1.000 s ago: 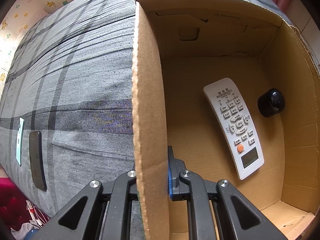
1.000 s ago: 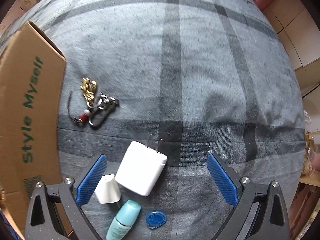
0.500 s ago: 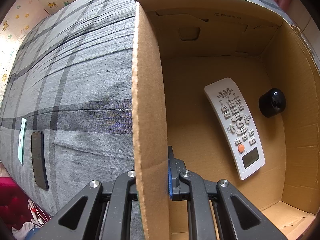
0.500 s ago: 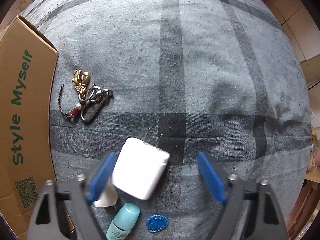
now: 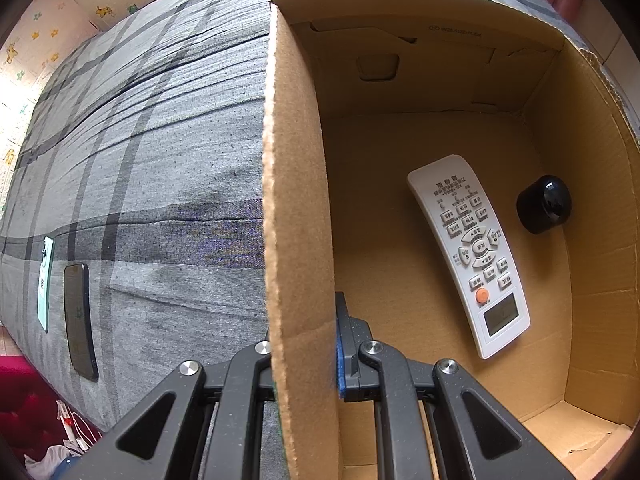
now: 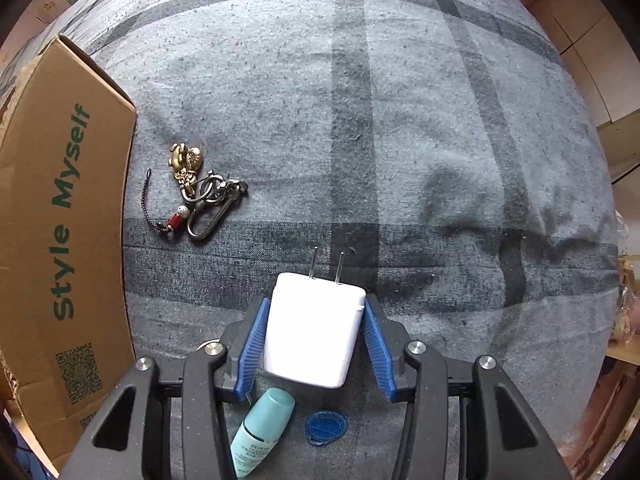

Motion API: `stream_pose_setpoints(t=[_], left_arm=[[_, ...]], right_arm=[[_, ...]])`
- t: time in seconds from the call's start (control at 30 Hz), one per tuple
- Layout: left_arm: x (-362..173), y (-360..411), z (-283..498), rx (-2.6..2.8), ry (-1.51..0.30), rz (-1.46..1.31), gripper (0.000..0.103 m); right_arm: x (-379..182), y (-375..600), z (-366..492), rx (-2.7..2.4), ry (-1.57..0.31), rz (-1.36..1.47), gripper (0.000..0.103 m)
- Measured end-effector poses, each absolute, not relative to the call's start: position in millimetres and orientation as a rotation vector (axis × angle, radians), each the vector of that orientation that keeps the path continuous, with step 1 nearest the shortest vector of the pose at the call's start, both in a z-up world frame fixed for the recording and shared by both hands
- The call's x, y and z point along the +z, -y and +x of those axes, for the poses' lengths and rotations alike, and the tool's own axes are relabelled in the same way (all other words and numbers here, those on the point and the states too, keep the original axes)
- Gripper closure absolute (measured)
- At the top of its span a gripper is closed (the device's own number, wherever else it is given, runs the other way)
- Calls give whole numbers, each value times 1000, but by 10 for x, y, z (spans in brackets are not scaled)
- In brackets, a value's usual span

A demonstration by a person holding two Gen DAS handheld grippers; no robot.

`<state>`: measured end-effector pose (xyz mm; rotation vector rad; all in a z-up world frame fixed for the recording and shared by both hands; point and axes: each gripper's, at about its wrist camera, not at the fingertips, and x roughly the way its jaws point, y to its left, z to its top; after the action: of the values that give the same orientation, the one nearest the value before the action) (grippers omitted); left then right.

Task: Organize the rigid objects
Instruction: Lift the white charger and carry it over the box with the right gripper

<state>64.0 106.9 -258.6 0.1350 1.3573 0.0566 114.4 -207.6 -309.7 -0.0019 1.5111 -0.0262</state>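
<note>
A: What does the right gripper [image 6: 314, 340] have?

B: Its blue pads [image 6: 253, 346] sit against both sides of the white charger [image 6: 312, 334], pinching it; the two prongs point toward 12 o'clock; the charger lies on the grey plaid bedspread [image 6: 400, 120].

A: And around it?

B: At 6 o'clock from the charger lies a small teal bottle [image 6: 260, 430], just beside a round blue disc [image 6: 325, 427]; toward 10 o'clock, well apart, a key ring [image 6: 200, 196] with a brass charm and a red bead lies near the cardboard box [image 6: 60, 220], which fills the 9 o'clock edge and reads "Style Myself".

A: The left gripper [image 5: 306, 360]?

B: Its fingers are pressed onto the box wall [image 5: 296, 200], one outside and one inside, clamping the cardboard between them; the outer finger is mostly hidden behind the wall.

A: What is inside the box?

B: A white remote [image 5: 470, 252] lies on the floor of the box at about 3 o'clock, screen end nearest the camera; a black round cap [image 5: 544, 204] sits just beside it, close to the far right wall.

A: Outside the box?

B: At 9 o'clock on the bedspread [image 5: 140, 140] lie a dark phone [image 5: 80, 320] and a pale green card [image 5: 45, 280], side by side.
</note>
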Motion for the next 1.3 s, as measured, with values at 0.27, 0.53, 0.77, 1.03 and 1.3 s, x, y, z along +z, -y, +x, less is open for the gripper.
stream_pose_setpoints(t=[0.27,0.53,0.77,1.03,1.3], left_arm=[[-2582,-1057,643,61,-1354,138,90],[-2567,-1043,639,62,-1353,133,90],[-2565,-1054,634,61,-1352,132,90],[-2569,-1052,639,63,-1351,140,90],[-2567,-1050,636,61,-1351,133,90]], right_arm=[[-2792,2008,1141,-26,-1466,-4,53],[-2467,1913,1177,-23,-1416,-12,53],[-2222,1857,1103,-8,-1379,-32,53],[-2026,1685,1112,29,-1344,-54,53],[-1833,1366,1146,89,-1312,-67,53]])
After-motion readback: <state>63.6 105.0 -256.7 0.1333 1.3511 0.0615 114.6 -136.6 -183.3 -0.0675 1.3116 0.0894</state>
